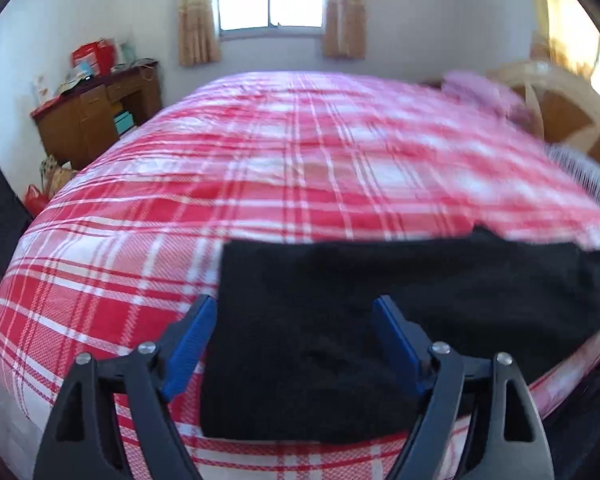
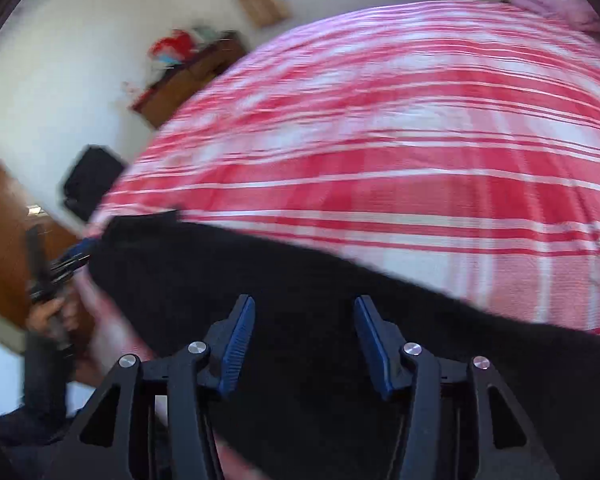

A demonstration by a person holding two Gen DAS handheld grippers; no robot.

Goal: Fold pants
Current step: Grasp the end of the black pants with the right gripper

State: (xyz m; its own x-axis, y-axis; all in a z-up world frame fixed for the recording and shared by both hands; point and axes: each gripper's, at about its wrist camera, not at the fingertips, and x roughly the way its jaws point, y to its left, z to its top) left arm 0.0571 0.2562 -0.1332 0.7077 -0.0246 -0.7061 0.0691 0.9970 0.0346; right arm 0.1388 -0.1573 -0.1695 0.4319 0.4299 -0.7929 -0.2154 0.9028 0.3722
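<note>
Black pants (image 1: 360,320) flat along near edge of plaid bed (image 1: 260,168), long axis left–right; left gripper (image 1: 294,344) at left end, right gripper (image 2: 304,340) over middle — both spread wide, holding nothing; left nearer squared end, likely first pinch.

Matt black cloth pants (image 1: 340,320) on woven plaid bedspread (image 1: 260,160).

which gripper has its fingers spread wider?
The left gripper: its blue fingers straddle the black pants end; the right gripper gap is narrower.
</note>
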